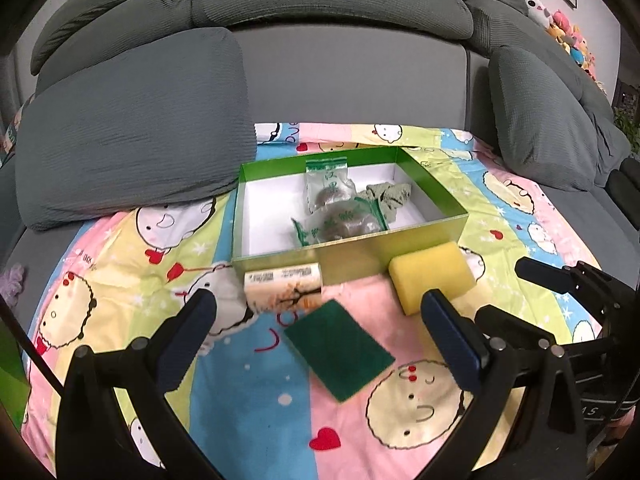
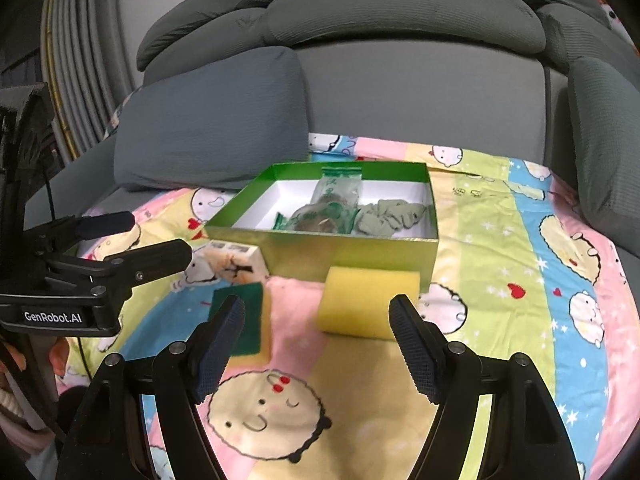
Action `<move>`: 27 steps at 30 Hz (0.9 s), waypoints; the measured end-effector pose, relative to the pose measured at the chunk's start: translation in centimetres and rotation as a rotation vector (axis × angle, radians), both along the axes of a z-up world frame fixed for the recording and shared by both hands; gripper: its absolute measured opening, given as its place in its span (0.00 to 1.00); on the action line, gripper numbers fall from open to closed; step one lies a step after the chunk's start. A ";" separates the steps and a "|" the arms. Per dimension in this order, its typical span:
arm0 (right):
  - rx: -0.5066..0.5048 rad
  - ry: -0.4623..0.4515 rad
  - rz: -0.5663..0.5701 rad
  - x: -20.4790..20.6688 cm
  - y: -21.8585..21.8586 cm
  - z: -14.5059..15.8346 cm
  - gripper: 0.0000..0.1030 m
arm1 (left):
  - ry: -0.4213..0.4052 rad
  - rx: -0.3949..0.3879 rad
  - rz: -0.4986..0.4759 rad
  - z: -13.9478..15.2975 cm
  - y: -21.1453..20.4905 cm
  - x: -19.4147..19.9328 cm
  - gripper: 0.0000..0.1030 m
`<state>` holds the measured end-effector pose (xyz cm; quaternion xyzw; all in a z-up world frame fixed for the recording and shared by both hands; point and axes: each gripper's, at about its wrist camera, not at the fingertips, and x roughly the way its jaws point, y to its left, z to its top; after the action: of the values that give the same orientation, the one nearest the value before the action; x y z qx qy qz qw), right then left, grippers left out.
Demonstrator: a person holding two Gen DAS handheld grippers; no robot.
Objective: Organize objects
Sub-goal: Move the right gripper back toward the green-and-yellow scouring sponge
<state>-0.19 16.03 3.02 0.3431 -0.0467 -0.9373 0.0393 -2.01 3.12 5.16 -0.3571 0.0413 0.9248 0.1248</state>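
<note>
While two packets (image 1: pixel 332 200) and a cloth (image 1: pixel 390 196) lie in the box (image 1: pixel 356 258), your claws (image 1: pixel 320 316) (image 2: pixel 316 320), both apart and empty, must collect three sponges and a carton.

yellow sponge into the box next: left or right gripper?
Right, probably. The right gripper is open with the yellow sponge right ahead between its fingers. The left gripper, also open, faces the green scouring pad instead; the green box lies just beyond.

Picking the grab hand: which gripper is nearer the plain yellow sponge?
Right. The right gripper is open just short of the yellow sponge; the left gripper, also open, sits off to its left over the green scouring pad.
</note>
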 end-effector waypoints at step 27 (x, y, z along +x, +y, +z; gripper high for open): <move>-0.008 -0.151 0.136 1.0 -7.0 -7.0 0.73 | -0.212 0.144 0.071 -8.4 -6.8 -0.4 0.99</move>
<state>0.80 9.03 -4.02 0.4150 -0.0299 -0.9038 0.1003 -2.42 -3.68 -3.27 -0.4441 -0.0511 0.8863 0.1208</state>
